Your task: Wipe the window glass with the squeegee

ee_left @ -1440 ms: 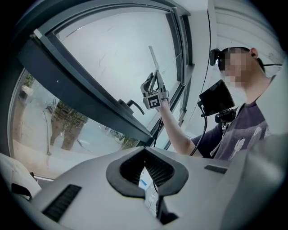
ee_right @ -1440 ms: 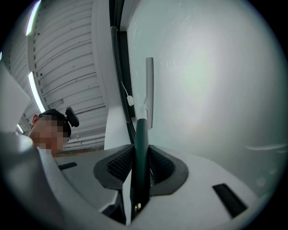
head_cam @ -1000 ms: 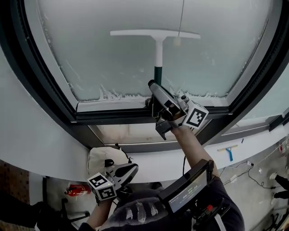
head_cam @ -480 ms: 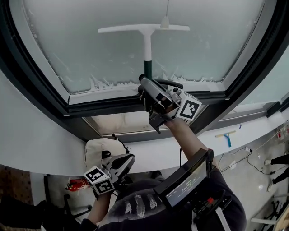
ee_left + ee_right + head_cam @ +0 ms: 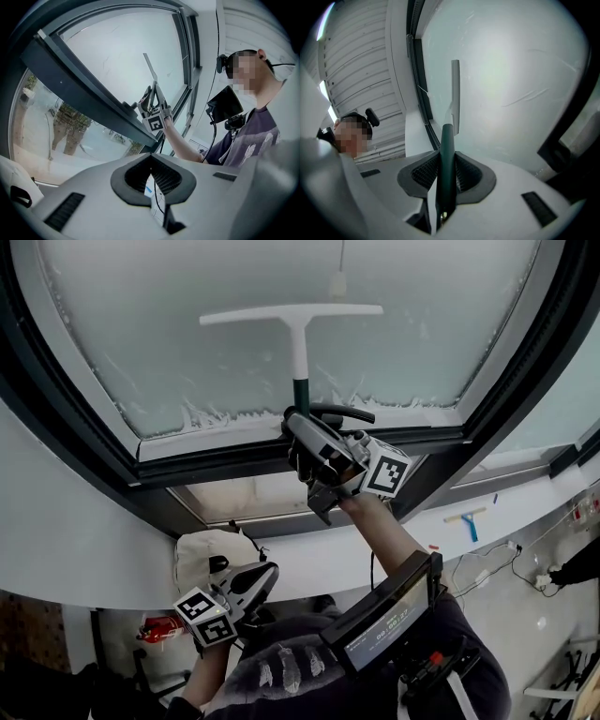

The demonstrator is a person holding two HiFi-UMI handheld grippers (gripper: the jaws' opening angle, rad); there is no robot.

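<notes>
R tool [image 5: 298, 420] clamps white T-shaped squeegee [image 5: 299, 338] w/ dark-green grip. Blade has slid toward 6 o'clock on frosted soapy window glass [image 5: 169, 306]. Stroke prob. near done, foam strip [image 5: 220, 415] remains. L tool [image 5: 270, 575] pressed together, empty, at 7.

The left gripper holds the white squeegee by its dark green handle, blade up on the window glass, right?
No, it is the right gripper whose jaws are shut on the white squeegee by its dark green handle, as the right gripper view shows; the left gripper holds nothing. The rest is right.
</notes>
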